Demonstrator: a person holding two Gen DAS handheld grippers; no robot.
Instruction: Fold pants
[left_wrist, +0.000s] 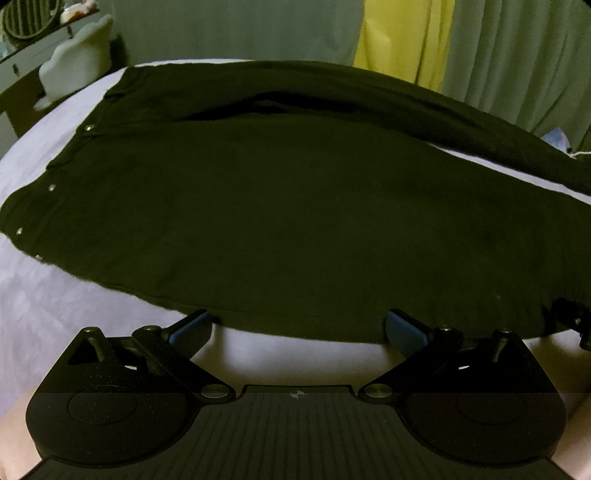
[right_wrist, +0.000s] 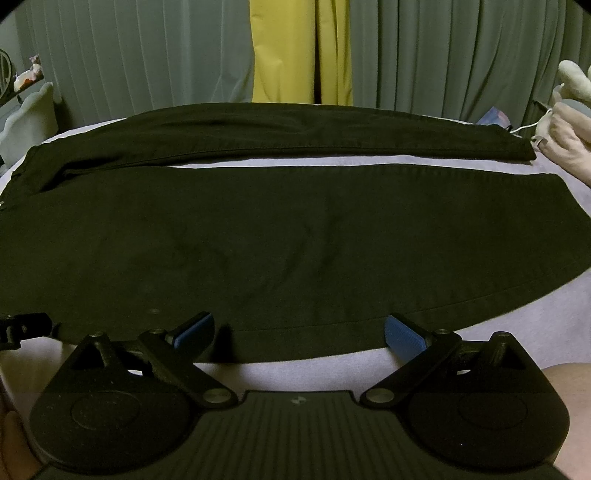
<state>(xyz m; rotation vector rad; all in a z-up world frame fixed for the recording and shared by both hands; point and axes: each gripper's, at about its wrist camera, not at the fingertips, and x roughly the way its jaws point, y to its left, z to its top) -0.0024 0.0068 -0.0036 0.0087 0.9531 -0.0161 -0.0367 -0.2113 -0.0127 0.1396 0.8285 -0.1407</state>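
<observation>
The pants (left_wrist: 280, 221) are lying unfolded on the bed (left_wrist: 55, 295); both grippers, left (left_wrist: 297, 328) and right (right_wrist: 299, 332), are being held spread at the near edge, nothing grasped.

Dim room: grey-green pleated curtains (right_wrist: 443, 55), yellow curtain panel (right_wrist: 295, 51) centre, pale lilac bed sheet (right_wrist: 295, 373).

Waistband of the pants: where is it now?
In the left wrist view the waistband lies at the far left of the bed, left of the open left gripper, near the white pillow.
</observation>
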